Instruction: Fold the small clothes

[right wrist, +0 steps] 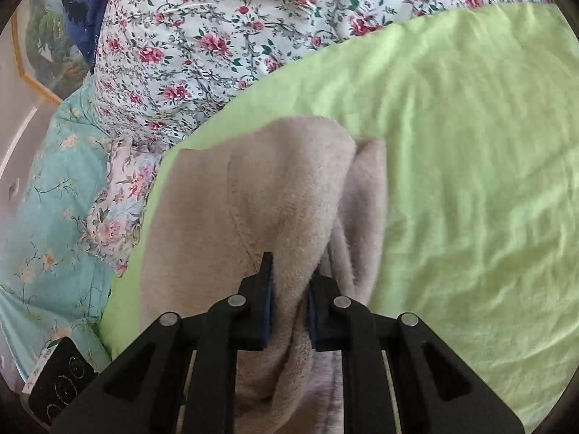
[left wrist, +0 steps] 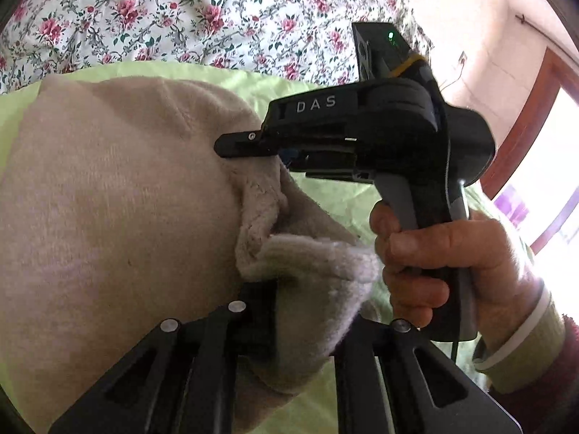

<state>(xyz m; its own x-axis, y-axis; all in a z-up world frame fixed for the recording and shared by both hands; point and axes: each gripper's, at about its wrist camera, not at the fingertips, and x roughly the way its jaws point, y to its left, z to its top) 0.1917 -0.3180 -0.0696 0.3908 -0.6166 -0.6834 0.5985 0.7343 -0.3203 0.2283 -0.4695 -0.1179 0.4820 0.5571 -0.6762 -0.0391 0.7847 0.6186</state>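
Garment (right wrist: 289, 188), one beige fleece piece, is lifted partly off the green sheet (right wrist: 470, 144) on the bed; we hold it at two spots. Right tool (right wrist: 287, 291) is clamped on a bunched fold of the fleece, both fingers pressing fabric between them. Left tool (left wrist: 307, 311) is clamped on the garment too: cloth fills the gap between its fingers, though one finger is mostly hidden behind the fleece. From the left wrist view the right tool (left wrist: 246, 146) bites the edge higher up, and a hand (left wrist: 434, 253) grips its handle.

We judge the step to be carrying a fold over. To do it well: keep both grips tight, move the tools together so the edge stays straight, lay it flat on the sheet before letting go, and avoid dragging the bunched part.

Count: one garment, two tools, one green sheet, one floral cover (right wrist: 224, 36), one teal floral cloth (right wrist: 54, 199).
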